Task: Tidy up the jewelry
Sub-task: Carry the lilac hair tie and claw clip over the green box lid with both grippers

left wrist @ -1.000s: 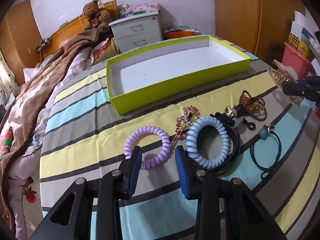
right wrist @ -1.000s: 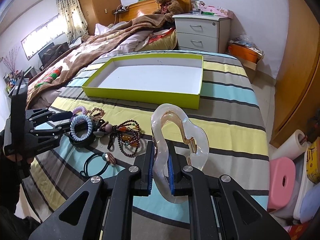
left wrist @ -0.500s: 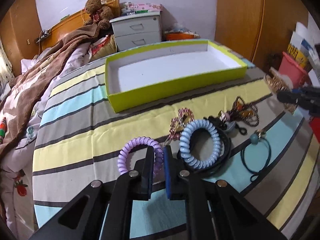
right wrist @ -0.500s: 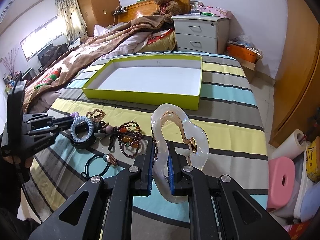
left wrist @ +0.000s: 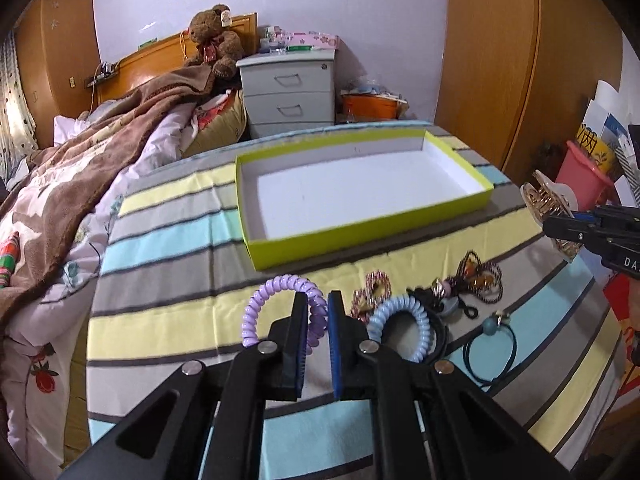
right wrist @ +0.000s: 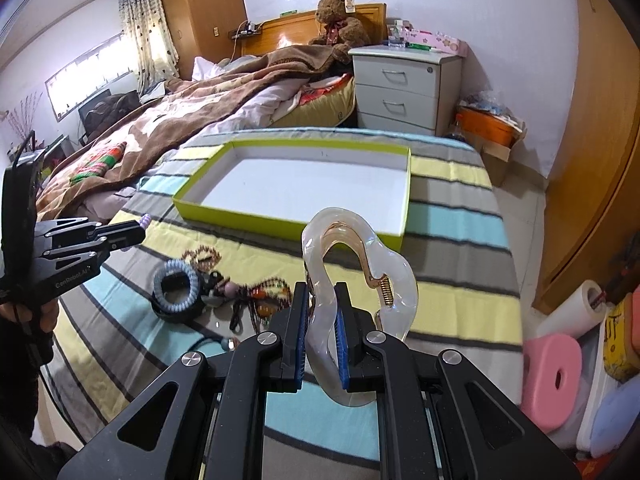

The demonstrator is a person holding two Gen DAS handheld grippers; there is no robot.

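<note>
The left gripper [left wrist: 318,312] pinches a purple hair tie [left wrist: 276,300] (green box [left wrist: 360,232] ahead), while the right gripper [right wrist: 322,316] clamps a clear hair clip [right wrist: 396,276].

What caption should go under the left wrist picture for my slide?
Left tongs pinch a purple spiral hair tie above the striped cloth, the empty lime-green cardboard box waiting beyond.

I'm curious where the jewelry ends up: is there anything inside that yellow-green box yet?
The yellow-green box shows only its bare white floor in both views. Its near wall hides a thin strip of floor just behind it, so something very flat lying there could not be seen.
</note>
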